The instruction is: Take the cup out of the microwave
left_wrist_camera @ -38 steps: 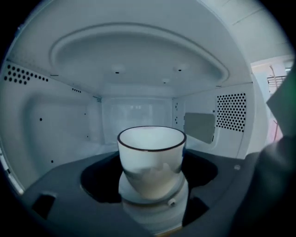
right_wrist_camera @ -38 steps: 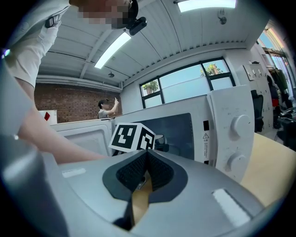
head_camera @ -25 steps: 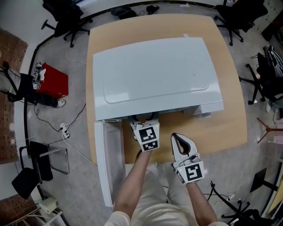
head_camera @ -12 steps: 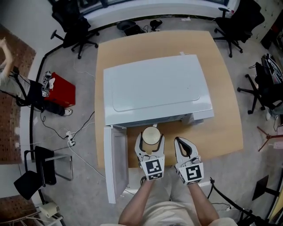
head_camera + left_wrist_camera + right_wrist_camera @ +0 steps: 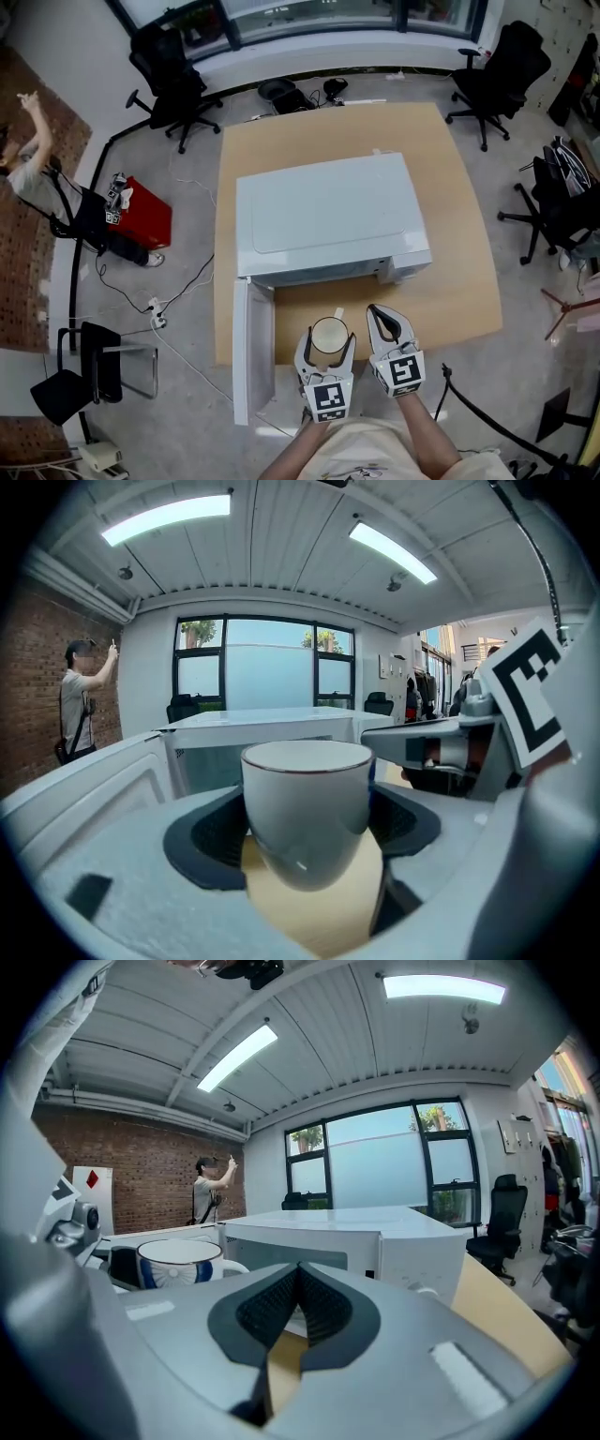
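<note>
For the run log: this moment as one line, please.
left gripper: shut on cup | right gripper: shut, empty | cup: outside microwave, upright | door: open

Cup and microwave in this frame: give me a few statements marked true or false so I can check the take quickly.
1. The left gripper grips the cup between its jaws. True.
2. The cup sits inside the microwave. False: it is outside, held in front of the open cavity.
3. The microwave door stands open. True.
4. The right gripper holds a spoon. False: its jaws are together with nothing between them.
</note>
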